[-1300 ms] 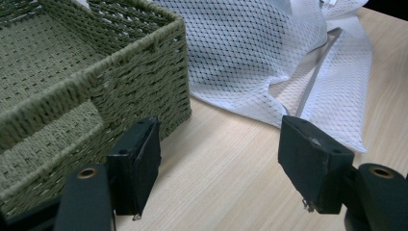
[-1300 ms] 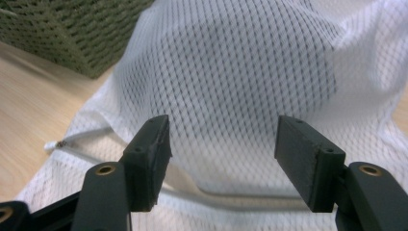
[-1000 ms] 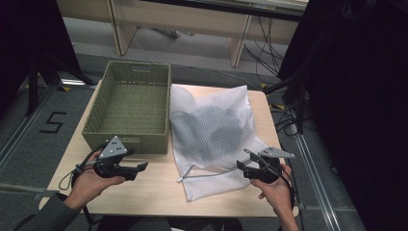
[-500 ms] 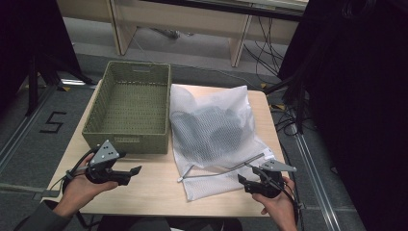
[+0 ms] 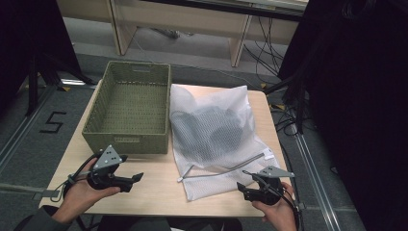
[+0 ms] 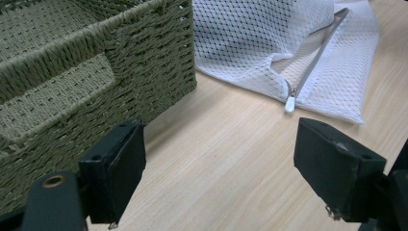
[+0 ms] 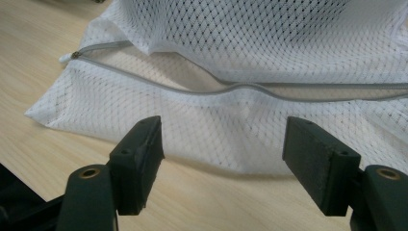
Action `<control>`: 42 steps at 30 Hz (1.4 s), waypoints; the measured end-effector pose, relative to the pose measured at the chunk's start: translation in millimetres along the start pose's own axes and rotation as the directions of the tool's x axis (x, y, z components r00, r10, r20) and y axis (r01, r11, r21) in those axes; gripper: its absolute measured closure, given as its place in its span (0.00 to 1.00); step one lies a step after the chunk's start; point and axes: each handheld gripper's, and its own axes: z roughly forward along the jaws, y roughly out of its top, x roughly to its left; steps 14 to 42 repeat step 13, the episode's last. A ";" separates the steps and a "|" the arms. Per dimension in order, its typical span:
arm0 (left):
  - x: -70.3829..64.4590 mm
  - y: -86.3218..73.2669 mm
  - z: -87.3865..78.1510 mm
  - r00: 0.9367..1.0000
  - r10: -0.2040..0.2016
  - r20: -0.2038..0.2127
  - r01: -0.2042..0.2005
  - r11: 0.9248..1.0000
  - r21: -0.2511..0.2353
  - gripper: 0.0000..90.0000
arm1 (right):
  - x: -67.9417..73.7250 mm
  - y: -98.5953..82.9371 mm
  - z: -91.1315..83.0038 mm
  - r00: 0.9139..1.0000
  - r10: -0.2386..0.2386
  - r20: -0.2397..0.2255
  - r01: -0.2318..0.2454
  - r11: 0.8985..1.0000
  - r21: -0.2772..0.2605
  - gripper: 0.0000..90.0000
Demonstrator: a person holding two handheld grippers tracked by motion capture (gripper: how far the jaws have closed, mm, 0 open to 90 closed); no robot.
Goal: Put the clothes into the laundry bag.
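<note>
Table (image 5: 159,192): pale wood, seen from above; all items are carried on it.
Basket (image 5: 130,108): green woven, set at far left, nothing seen inside.
Mesh bag (image 5: 216,139): white, laid flat just right of the basket, dark contents visible through the net; its grey zipper (image 5: 226,168) is found partly undone along the near edge, the white pull (image 6: 289,103) at its left end.
Left gripper (image 5: 132,180): held at near left, close to the basket's near wall; jaws spread, nothing between them.
Right gripper (image 5: 245,185): held at the bag's near right edge; jaws spread, nothing gripped.
</note>
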 end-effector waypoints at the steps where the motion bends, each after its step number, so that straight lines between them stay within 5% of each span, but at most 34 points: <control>1: -0.2 0.0 -0.1 1.000 0.003 -0.003 -0.003 1.000 -0.001 0.20 | 2.5 0.3 -1.3 1.000 0.026 -0.005 -0.026 0.999 0.018 0.35; 2: 0.1 0.1 -0.7 1.000 0.008 -0.002 -0.008 1.000 0.010 0.20 | 0.7 0.7 -1.4 1.000 -0.003 0.004 0.003 1.000 0.012 0.35; 4: -0.1 0.1 -0.1 1.000 0.010 -0.004 -0.010 1.000 0.009 0.20 | 3.0 0.6 -1.2 1.000 0.029 -0.006 -0.029 0.999 0.016 0.35; 8: 0.2 -0.1 0.4 1.000 0.010 -0.001 -0.010 1.000 0.003 0.20 | 1.0 0.2 -0.1 1.000 -0.003 0.000 0.003 1.000 -0.008 0.35; 12: -0.2 -0.4 0.8 1.000 -0.001 -0.003 0.001 1.000 0.010 0.20 | 3.4 1.4 -1.4 0.999 0.032 -0.009 -0.032 0.999 0.006 0.35; 42: -0.6 -0.6 1.8 1.000 -0.008 0.001 0.008 1.000 0.000 0.20 | 2.6 1.5 -0.9 1.000 0.020 -0.009 -0.020 1.000 0.001 0.35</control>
